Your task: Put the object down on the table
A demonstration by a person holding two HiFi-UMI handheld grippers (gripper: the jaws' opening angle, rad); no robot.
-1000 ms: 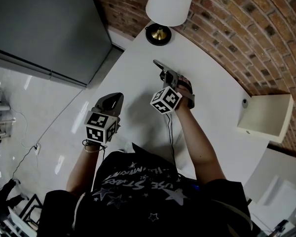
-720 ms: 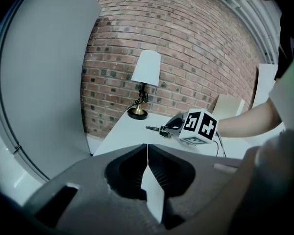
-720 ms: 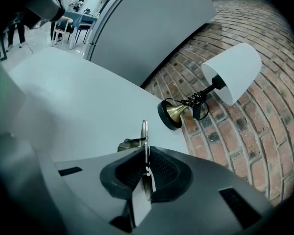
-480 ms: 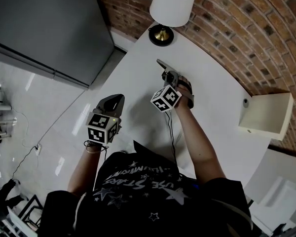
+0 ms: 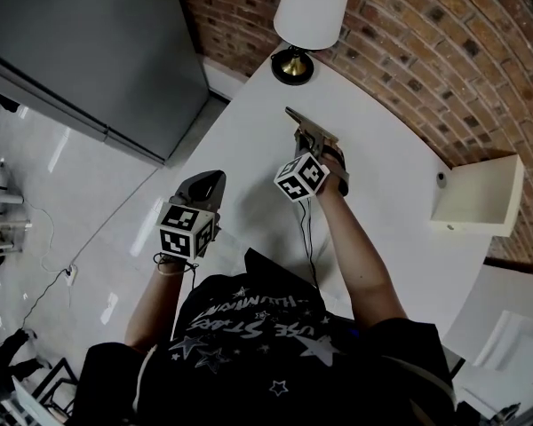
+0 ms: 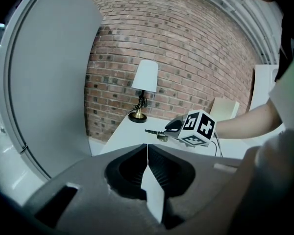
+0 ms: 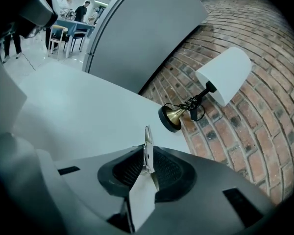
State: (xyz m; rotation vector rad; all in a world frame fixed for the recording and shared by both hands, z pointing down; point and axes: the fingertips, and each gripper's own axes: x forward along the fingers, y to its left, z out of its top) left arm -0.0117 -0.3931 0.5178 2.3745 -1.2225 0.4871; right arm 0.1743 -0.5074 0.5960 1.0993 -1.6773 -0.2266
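Observation:
My right gripper [image 5: 313,137] is shut on a thin silvery metal object [image 5: 299,120] and holds it over the white table [image 5: 249,140], pointing toward the lamp. In the right gripper view the metal object [image 7: 147,148] stands edge-on between the shut jaws, its tip sticking out past my right gripper [image 7: 148,164]. My left gripper [image 5: 206,185] hovers at the table's near left edge, jaws shut with nothing between them. From the left gripper view, my left gripper [image 6: 147,153] faces the right gripper's marker cube [image 6: 198,127] and the metal object [image 6: 152,131] just above the table [image 6: 130,136].
A table lamp [image 5: 309,11] with a white shade and brass base [image 5: 292,65] stands at the table's far end by the brick wall. A cream box [image 5: 480,198] sits at the right. A grey cabinet [image 5: 71,43] rises at the left over pale floor.
Both grippers keep nearly the same places and the right one still holds the metal object. Only the head camera has shifted slightly.

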